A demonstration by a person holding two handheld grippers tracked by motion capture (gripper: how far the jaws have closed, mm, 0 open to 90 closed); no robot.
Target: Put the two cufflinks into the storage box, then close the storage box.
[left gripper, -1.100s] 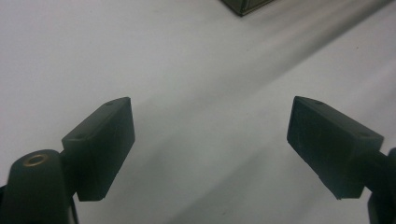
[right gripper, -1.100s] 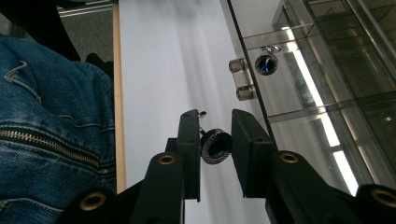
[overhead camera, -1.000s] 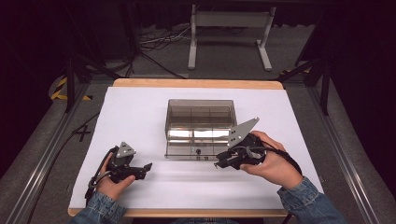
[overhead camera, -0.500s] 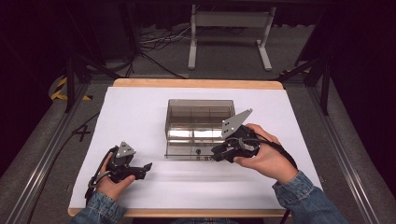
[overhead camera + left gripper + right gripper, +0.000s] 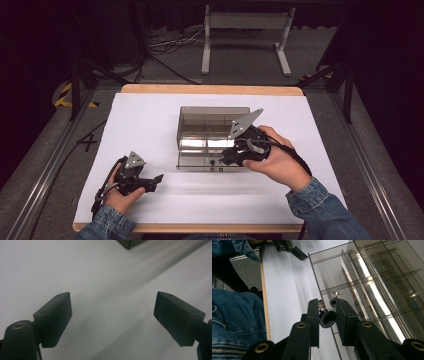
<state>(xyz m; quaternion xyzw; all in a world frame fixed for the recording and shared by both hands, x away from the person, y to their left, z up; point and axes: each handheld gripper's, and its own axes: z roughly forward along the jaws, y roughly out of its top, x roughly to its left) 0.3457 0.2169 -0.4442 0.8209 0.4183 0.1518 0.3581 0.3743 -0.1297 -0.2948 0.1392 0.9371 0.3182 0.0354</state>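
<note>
Landmark: clear drawer box [image 5: 212, 135], sitting mid-bench on white sheet [image 5: 150, 125].
Right tongs [image 5: 327, 318]: at the box's front face, jaws closing around knurled knob [image 5: 327, 319]; pads look touching it, so clamped on the knob.
Left tongs [image 5: 112, 315]: jaws standing apart, holding nothing, resting near-left of the box.
Progress: knob gripped; drawer appearing not yet drawn out; pulling remaining.
Surroundings: dark room, grey floor [image 5: 240, 60], metal stand [image 5: 245, 35] lying beyond the box.

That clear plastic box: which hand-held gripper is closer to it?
Right. The right hand-held gripper is at the clear box's front wall, jaws around its knob; the left hand-held gripper lies apart, nearer the person.
</note>
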